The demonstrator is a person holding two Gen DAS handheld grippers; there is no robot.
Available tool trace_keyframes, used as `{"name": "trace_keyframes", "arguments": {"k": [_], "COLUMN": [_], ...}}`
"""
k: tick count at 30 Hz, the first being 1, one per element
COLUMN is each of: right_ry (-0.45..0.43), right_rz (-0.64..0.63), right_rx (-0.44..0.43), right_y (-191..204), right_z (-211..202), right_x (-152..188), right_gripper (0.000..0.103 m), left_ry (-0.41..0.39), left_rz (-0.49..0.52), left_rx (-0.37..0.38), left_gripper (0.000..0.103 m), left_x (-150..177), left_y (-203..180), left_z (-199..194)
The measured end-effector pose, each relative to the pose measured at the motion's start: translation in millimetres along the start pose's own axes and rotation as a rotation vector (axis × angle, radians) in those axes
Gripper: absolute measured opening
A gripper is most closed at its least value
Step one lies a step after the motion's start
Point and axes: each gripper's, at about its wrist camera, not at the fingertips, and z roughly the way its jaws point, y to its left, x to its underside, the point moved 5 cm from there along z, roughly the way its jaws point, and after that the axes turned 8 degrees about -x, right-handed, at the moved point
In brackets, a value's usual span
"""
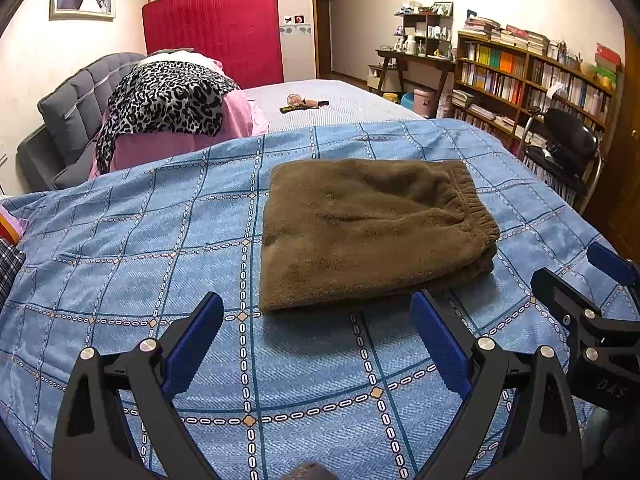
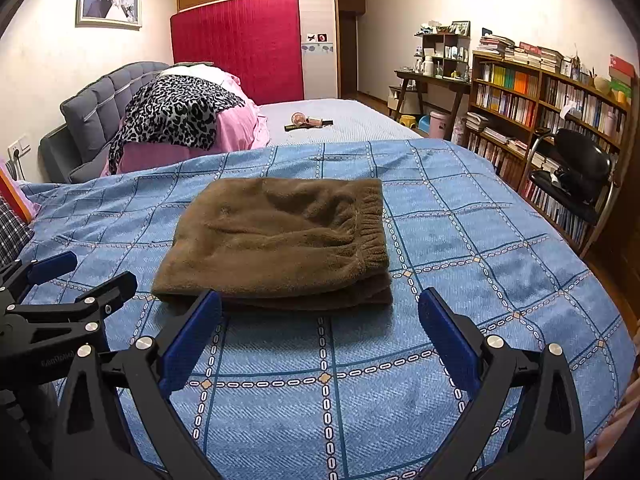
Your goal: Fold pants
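Nearest the lens, the left hand-held gripper (image 1: pixel 316 344) hangs over the blue checked bedspread (image 1: pixel 120 264) with its blue-padded fingers spread wide and nothing between them. The right hand-held gripper (image 2: pixel 320 340) is just beside it, equally wide and equally empty. Both stand short of the near edge of the brown fleece pants (image 2: pixel 276 240), which suggests the folding is finished or nearly so. The pants lie in a compact, layered rectangle in the middle of the bedspread, elastic waistband on the right, folded edges stacked toward the near side. The cover looks soft and slightly rumpled. Farther off, a leopard-print cloth (image 1: pixel 164 100) drapes over pink bedding by a grey padded headboard (image 1: pixel 68 100). Bookshelves (image 2: pixel 552 100) and a black chair (image 2: pixel 580 176) line the right wall.
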Motion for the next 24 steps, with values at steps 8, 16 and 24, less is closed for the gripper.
{"name": "trace_keyframes", "arguments": {"k": [8,16,24], "right_ry": [0.022,0.028,0.031], "right_rz": [-0.003,0.000,0.001], "right_rx": [0.005,0.006,0.007], "right_y": [-3.1,-1.7,-1.9], "right_z": [5.2,6.9,7.7], "right_x": [3.0,4.9,5.2], "right_gripper": [0.100,0.100,0.100], "left_ry": [0.009,0.000,0.016], "left_rz": [0.008,0.016,0.018], "left_rx": [-0.007,-0.014,-0.015], "left_gripper": [0.094,0.094,0.094], "left_x": [6.7,7.2,7.3], "left_y": [-0.2,0.5,-0.9], "left_z": [6.8,6.7,7.8]}}
